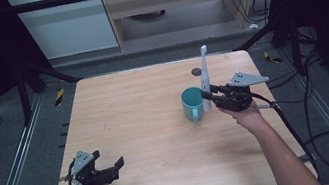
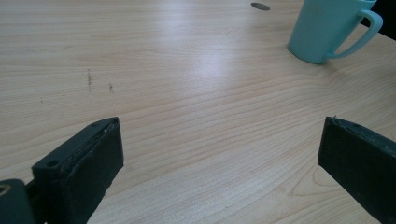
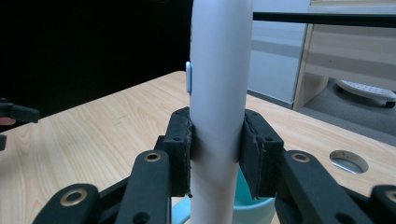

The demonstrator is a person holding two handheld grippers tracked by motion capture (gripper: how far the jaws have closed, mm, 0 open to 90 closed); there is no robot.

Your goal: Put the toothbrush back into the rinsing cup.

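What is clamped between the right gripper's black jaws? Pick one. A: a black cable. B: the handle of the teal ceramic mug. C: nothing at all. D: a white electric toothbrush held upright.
D: the right gripper pinches the white electric toothbrush upright, just above the teal mug.

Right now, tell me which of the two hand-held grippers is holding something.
The right hand-held gripper: its jaws are clamped on the white electric toothbrush, held upright beside the teal mug. The left hand-held gripper is open, with bare table between its jaws.
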